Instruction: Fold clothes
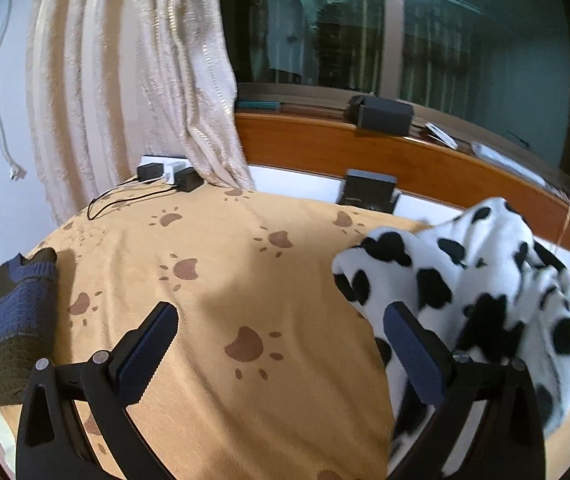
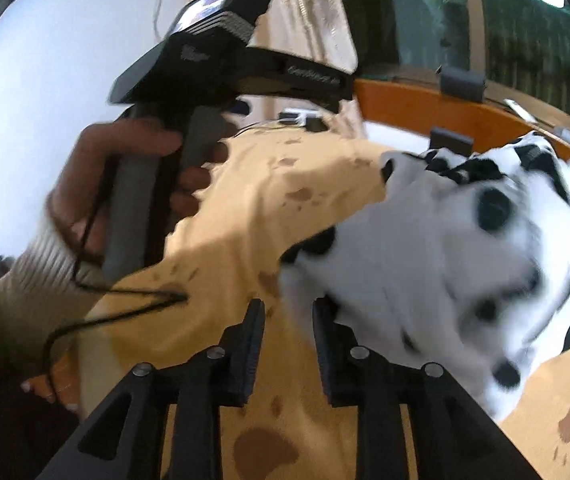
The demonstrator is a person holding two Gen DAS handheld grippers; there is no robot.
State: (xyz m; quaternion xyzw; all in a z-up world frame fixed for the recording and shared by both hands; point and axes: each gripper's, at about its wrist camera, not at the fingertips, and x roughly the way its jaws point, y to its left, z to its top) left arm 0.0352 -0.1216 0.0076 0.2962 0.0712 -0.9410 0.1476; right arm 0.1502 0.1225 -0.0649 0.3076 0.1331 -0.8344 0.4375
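**Both grippers empty over the bed, spotted fleece bunched at the right**

Currently I have the left gripper point(image 1: 281, 312) spread wide over the tan bedcover point(image 1: 213, 280) with brown paw prints, nothing between its blue-padded fingers point(image 1: 145, 352). Its right-hand finger stands in front of the black-and-white spotted fleece garment point(image 1: 465, 280), which lies in a rumpled heap on the right side of the bed; I cannot tell whether that finger touches the cloth.

My right gripper point(image 2: 288, 312) has its fingers parted by a narrower gap, and I see only bedcover in that gap, so it grips nothing. The edge of the spotted fleece sits just beside the right-hand finger, blurred in this view.

From the right wrist camera I also see the left hand point(image 2: 125, 184), in a ribbed cream sleeve point(image 2: 33, 272), wrapped round the grey handle of the other gripper, with a thin black cable trailing below it.

At the far left of the bed lies a dark blue and olive knitted garment point(image 1: 5, 320), well apart from the fleece. Two black adapters point(image 1: 169, 174) sit plugged into a white power strip by the cream curtain point(image 1: 133, 80). Behind the bed runs a wooden headboard point(image 1: 365, 148) under a dark window point(image 1: 465, 40).
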